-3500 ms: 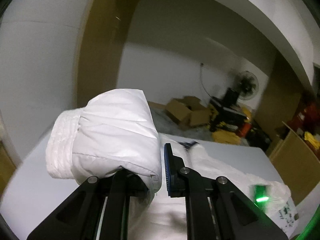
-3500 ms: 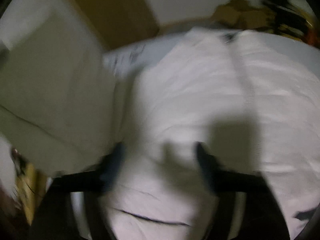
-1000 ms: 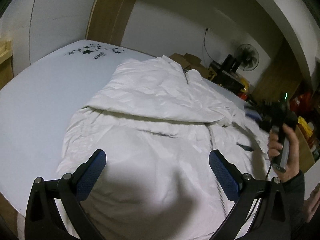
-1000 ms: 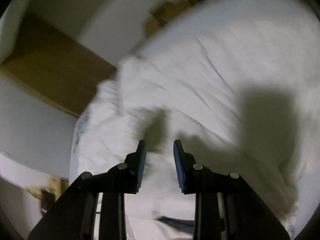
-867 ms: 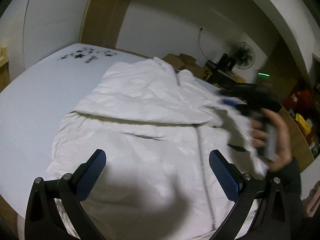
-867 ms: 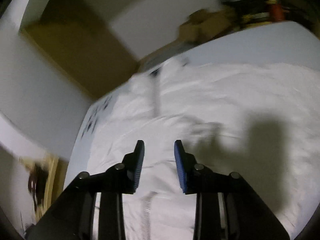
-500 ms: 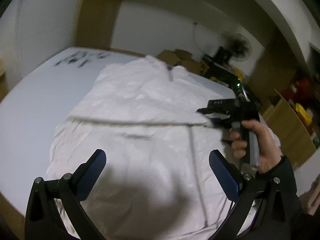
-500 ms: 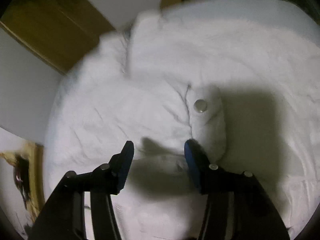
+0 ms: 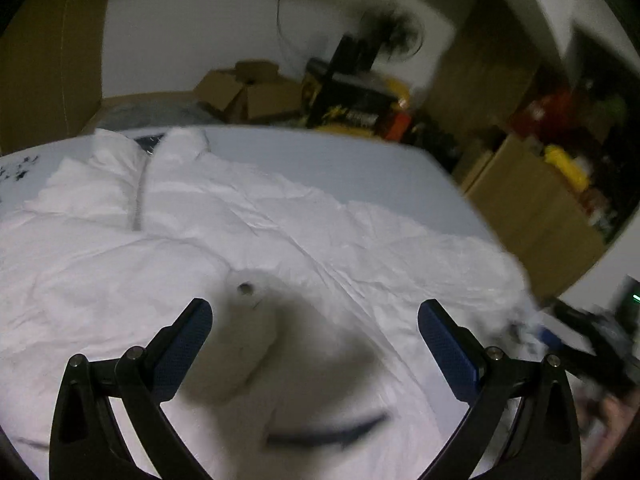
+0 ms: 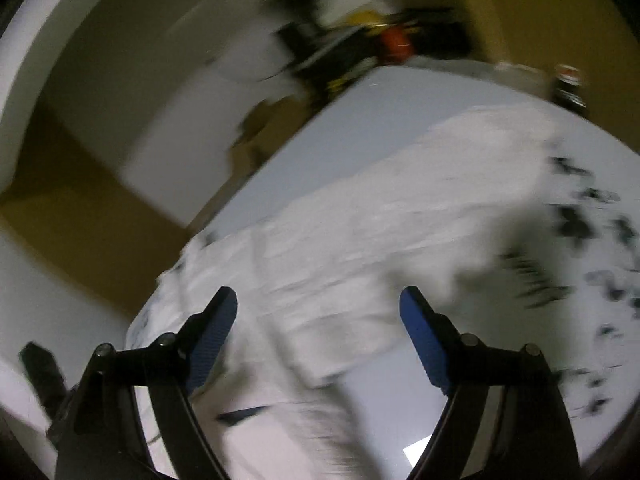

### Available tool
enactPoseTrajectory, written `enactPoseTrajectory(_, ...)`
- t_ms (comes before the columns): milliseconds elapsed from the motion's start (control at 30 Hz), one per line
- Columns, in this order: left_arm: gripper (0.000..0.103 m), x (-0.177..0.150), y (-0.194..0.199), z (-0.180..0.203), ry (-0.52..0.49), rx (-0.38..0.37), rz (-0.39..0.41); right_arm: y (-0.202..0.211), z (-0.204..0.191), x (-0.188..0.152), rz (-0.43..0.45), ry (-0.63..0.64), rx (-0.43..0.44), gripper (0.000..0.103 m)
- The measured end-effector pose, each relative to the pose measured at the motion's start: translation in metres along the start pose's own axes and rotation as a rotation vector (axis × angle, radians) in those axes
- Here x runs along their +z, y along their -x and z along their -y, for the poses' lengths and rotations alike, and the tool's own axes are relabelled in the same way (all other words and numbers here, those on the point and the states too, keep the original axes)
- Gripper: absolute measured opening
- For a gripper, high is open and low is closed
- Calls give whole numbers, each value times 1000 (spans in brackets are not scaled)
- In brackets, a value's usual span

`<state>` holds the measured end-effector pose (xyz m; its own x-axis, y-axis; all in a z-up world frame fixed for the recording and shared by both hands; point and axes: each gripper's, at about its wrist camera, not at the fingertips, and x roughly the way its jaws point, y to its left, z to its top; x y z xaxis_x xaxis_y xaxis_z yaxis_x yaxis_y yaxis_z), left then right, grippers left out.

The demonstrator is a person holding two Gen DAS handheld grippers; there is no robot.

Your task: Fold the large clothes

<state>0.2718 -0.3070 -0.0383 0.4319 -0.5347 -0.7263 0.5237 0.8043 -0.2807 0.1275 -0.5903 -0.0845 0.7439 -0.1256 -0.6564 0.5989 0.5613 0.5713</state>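
A white puffer jacket [image 9: 304, 216] lies spread front-up on the pale table [image 9: 360, 160], its zipper [image 9: 138, 200] running to the collar at the far left. A sleeve is folded across the body. Its cuff, with a metal snap [image 9: 244, 289], lies below my left gripper [image 9: 316, 320], which is open wide and empty above the cloth. My right gripper [image 10: 320, 312] hovers over the jacket [image 10: 380, 216] in a blurred view. Its jaws are opening and nothing is between the pads. In the left wrist view the right gripper [image 9: 588, 340] is a dark blur at the jacket's right edge.
Black printed marks [image 10: 580, 220] cover part of the table. Beyond the far edge stand cardboard boxes [image 9: 248, 92], a fan [image 9: 394, 36], a black and yellow crate [image 9: 352, 100] and a wooden cabinet [image 9: 532, 208]. A dark bottle [image 10: 566, 80] stands at the table's far corner.
Both views swept sideways across the jacket. The right gripper's jaws went from nearly shut to wide, leaving the folded sleeve lying on the body. The right hand moved off to the jacket's right edge.
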Motion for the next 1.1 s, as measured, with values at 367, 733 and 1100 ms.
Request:
enactPoseTrajectory(367,103,0,-115,-8,79,-14,-184,12,110,39,15,-216,-24,84)
enactPoseTrajectory(733,103,-15,-133,11,-91,101,-177,-23,147,75,9,-280,-48,53)
enactPoseTrajectory(1100,103,-25,-131,13,-117,123,-133,-70,160,95,-3,-311,-189,51)
